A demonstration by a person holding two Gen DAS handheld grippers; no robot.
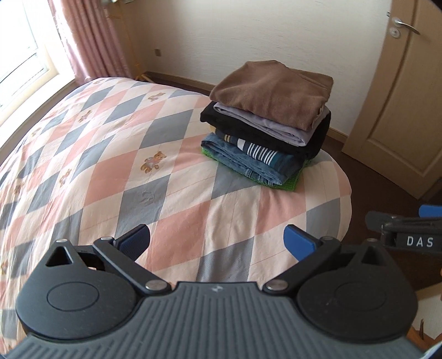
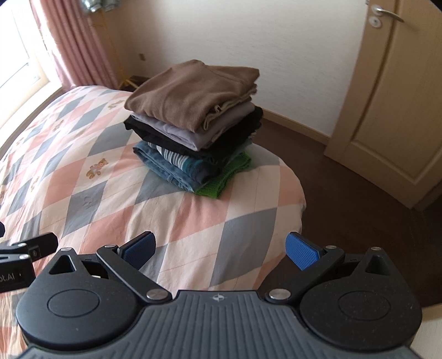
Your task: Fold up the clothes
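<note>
Both grippers' fingers point(image 1: 299, 243) point(image 2: 301, 250) spread wide, empty, above the bed point(image 1: 110, 171).

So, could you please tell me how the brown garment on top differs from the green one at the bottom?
The brown garment is smooth and shows its whole upper face; the green garment looks knitted and only peeks out along the stack's edge. Both are folded in one stack on the bed.

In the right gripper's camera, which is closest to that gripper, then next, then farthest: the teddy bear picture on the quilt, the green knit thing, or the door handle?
1. Teddy bear picture, left, on the quilt.
2. Green knit thing, under the pile, about as close; hard to call.
3. Door handle, top right, farthest.
</note>
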